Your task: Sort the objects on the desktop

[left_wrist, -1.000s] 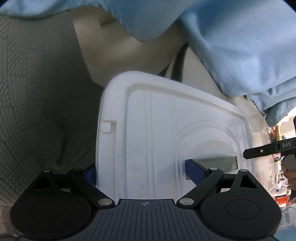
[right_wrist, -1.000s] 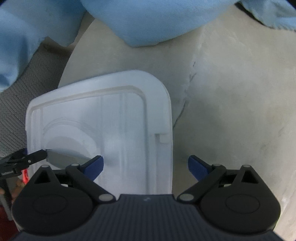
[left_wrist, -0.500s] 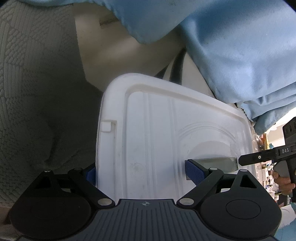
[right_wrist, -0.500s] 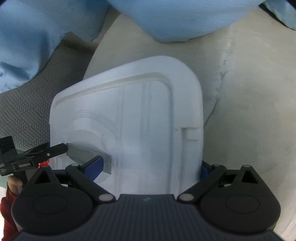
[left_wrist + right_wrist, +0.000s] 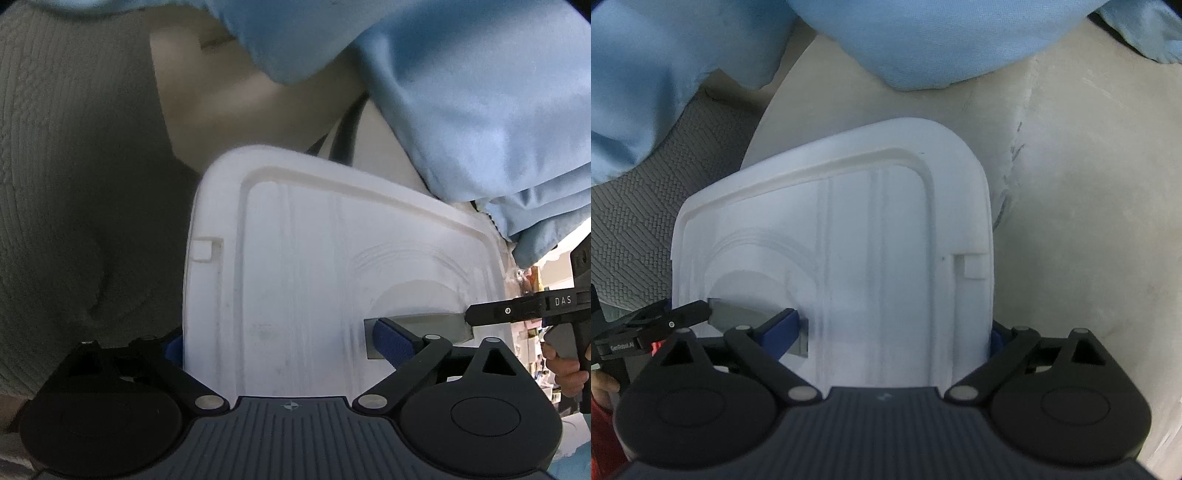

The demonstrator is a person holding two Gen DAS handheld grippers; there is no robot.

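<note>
**White lid straddled by both grippers, neither grip secure**

At nine o'clock in the left wrist view we see the grey textured mat [image 5: 55, 184]. The white lid [image 5: 295, 258], the thing we are sorting, fills the centre from twelve down to six o'clock.

The left gripper [image 5: 282, 343] straddles the lid's left half. One blue pad sits just outside the lid's edge at seven o'clock and the other in the grey handle slot [image 5: 424, 325] at four o'clock. Its jaws are opening with the lid between them, and we see no pad pressing.

At three o'clock a finger of the right gripper [image 5: 889, 331] reaches into the same slot, with a hand [image 5: 565, 373] behind it. The blue cloth [image 5: 461, 92] hangs at one o'clock.

In the right wrist view that gripper spans the lid's right half, one pad in the slot at eight o'clock and one at the outer edge at four. Its jaws are closing around the lid, spread wide and not visibly clamped yet. The pale tabletop [image 5: 1089, 221] lies at three o'clock.

We see three risks:
- If the left side lets go before the right bites, the lid may tilt or drop.
- Smooth plastic could slide off the pads.
- Two fingers sharing one slot could knock together, and the hanging cloth might snag the far rim.
</note>
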